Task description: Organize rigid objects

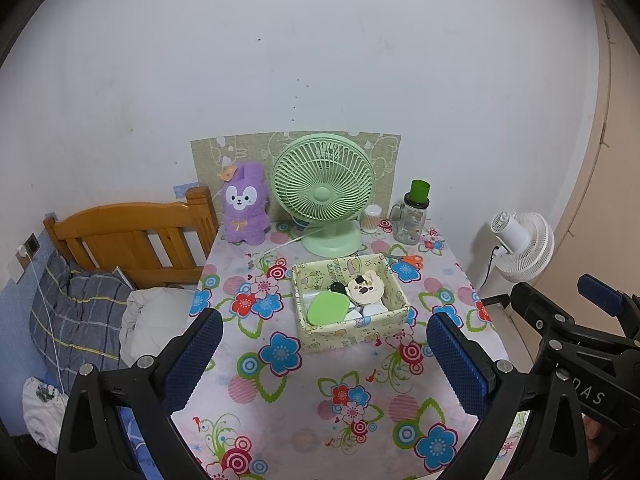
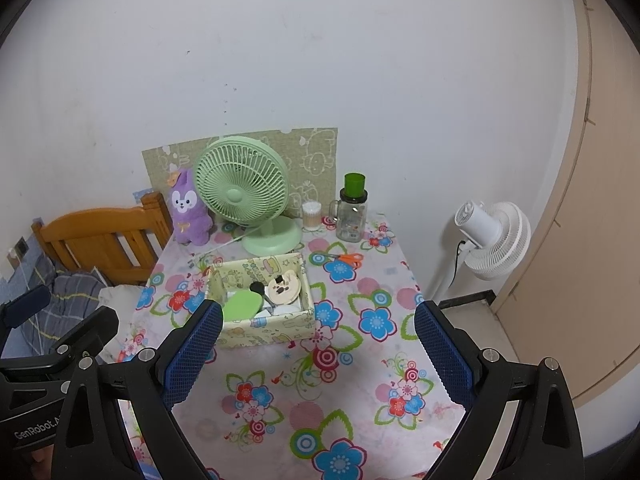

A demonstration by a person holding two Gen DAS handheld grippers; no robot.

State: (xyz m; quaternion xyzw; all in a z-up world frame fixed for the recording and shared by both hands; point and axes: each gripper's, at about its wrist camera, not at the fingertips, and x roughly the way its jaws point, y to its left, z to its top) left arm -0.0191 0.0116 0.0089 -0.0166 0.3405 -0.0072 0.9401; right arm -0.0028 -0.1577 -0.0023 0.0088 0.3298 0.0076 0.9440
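Note:
A yellow patterned box [image 1: 352, 332] [image 2: 266, 330] sits mid-table on the flowered cloth. Inside lie a green oval object [image 1: 327, 307] [image 2: 240, 304], a cream round case with a bear face [image 1: 366, 289] [image 2: 285, 288], a small black item and white pieces. Orange-handled scissors [image 1: 410, 261] [image 2: 348, 259] lie behind the box to the right. My left gripper [image 1: 324, 356] hovers open above the near table, nothing between its blue pads. My right gripper [image 2: 318, 350] is open too, empty, its left finger [image 2: 196, 350] overlapping the box's near left corner in view.
At the table's back stand a purple plush rabbit [image 1: 244, 208], a green desk fan [image 1: 324, 192], a cotton swab tub [image 1: 372, 219] and a glass jar with green cap [image 1: 412, 218]. A wooden bed headboard [image 1: 132, 236] with bedding is left; a white floor fan [image 1: 520, 246] is right.

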